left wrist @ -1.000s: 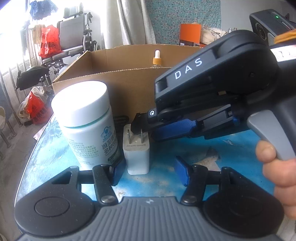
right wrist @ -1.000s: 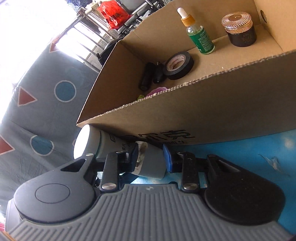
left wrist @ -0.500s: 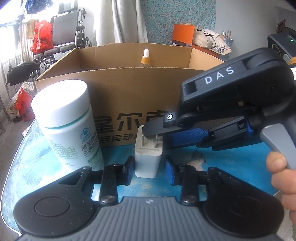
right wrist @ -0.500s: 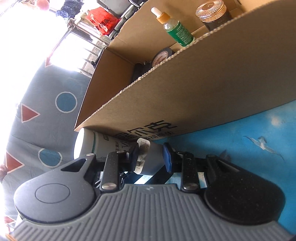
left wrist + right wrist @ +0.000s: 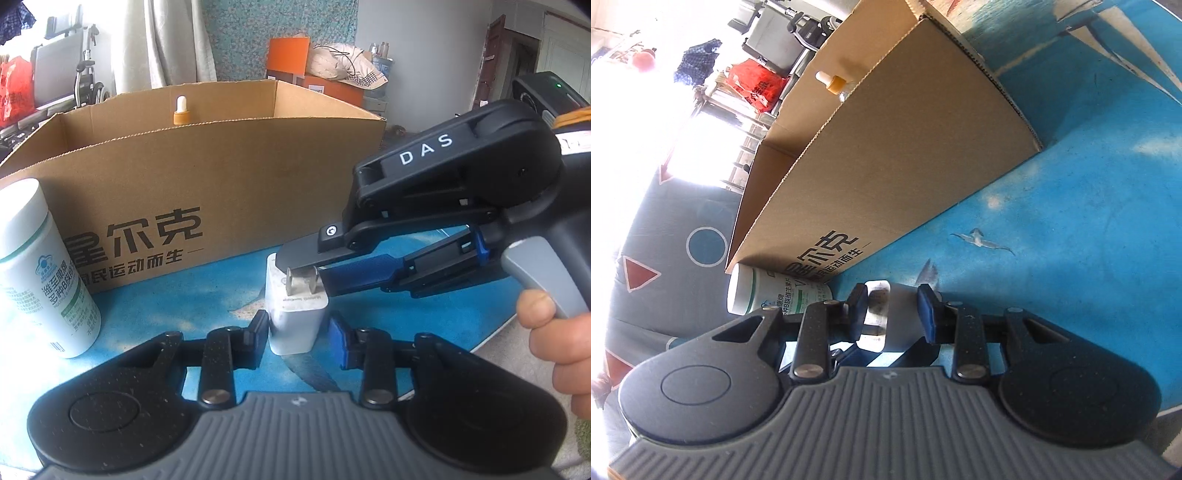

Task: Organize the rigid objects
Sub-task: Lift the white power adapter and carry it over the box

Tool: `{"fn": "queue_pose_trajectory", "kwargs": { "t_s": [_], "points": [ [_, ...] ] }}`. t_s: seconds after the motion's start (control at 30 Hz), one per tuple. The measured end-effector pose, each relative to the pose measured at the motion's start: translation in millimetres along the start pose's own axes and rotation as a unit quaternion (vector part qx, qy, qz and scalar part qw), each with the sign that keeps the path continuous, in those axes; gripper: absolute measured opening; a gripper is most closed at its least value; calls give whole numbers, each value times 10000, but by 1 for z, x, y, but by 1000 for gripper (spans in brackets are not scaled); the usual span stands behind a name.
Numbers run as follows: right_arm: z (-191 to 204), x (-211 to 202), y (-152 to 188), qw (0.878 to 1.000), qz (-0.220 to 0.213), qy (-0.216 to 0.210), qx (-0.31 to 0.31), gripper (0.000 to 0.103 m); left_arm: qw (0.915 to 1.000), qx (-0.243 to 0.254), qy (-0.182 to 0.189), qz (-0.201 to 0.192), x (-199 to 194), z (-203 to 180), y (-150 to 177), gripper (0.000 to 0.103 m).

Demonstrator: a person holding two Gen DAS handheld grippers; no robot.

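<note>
A white plug adapter [image 5: 295, 317] stands upright on the blue table, prongs up, in front of the cardboard box [image 5: 229, 177]. My left gripper [image 5: 298, 330] is open, one finger each side of the adapter's base, the left touching and the right slightly apart. My right gripper [image 5: 295, 271] comes in from the right with its fingers at the adapter's top and prongs. In the right wrist view that gripper [image 5: 892, 312] is open with the adapter [image 5: 901, 314] between its fingers. A white supplement bottle [image 5: 40, 273] stands to the left.
A dropper bottle [image 5: 181, 110] with an orange collar shows inside the box. The box's front wall stands just behind the adapter. The blue table [image 5: 1071, 229] extends right of the box. Chairs, red bags and furniture lie beyond the table.
My left gripper moved in and narrowed around the adapter. My right gripper swung off the supplement bottle and lowered onto the adapter's top. The bottle now stands further left.
</note>
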State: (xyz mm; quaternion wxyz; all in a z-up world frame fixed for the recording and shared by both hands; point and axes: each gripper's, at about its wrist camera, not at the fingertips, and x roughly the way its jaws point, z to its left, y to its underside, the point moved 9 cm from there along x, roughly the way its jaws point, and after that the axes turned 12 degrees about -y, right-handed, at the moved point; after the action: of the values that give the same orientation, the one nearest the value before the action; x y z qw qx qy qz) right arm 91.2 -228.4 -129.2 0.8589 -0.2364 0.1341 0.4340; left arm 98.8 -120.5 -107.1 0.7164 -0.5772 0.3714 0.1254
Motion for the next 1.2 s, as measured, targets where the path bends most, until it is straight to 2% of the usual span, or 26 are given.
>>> {"fn": "queue_pose_trajectory", "kwargs": {
  "t_s": [0.13, 0.33, 0.53, 0.6, 0.83, 1.03, 1.2],
  "points": [
    [-5, -8, -1, 10000, -59, 14, 2, 32, 9998, 174, -51, 125, 9, -5, 2, 36],
    [-7, -7, -3, 10000, -60, -13, 0, 36, 9992, 323, -243, 57, 15, -8, 4, 36],
    [-12, -3, 2, 9998, -103, -140, 129, 40, 9989, 352, -304, 39, 15, -11, 3, 31],
    [-11, -3, 3, 9998, -138, -131, 108, 40, 9987, 361, -349, 23, 12, -12, 5, 28],
    [-7, -8, 6, 9995, -216, -208, 81, 39, 9984, 388, -421, 0, 3, -12, -2, 28],
    [23, -24, 2, 9981, -367, -431, -252, 39, 9969, 415, -585, -321, -24, -14, -25, 28],
    [71, -40, -18, 9928, -572, -763, -725, 40, 9920, 447, -849, -818, -55, -6, -66, 28]
  ]
}}
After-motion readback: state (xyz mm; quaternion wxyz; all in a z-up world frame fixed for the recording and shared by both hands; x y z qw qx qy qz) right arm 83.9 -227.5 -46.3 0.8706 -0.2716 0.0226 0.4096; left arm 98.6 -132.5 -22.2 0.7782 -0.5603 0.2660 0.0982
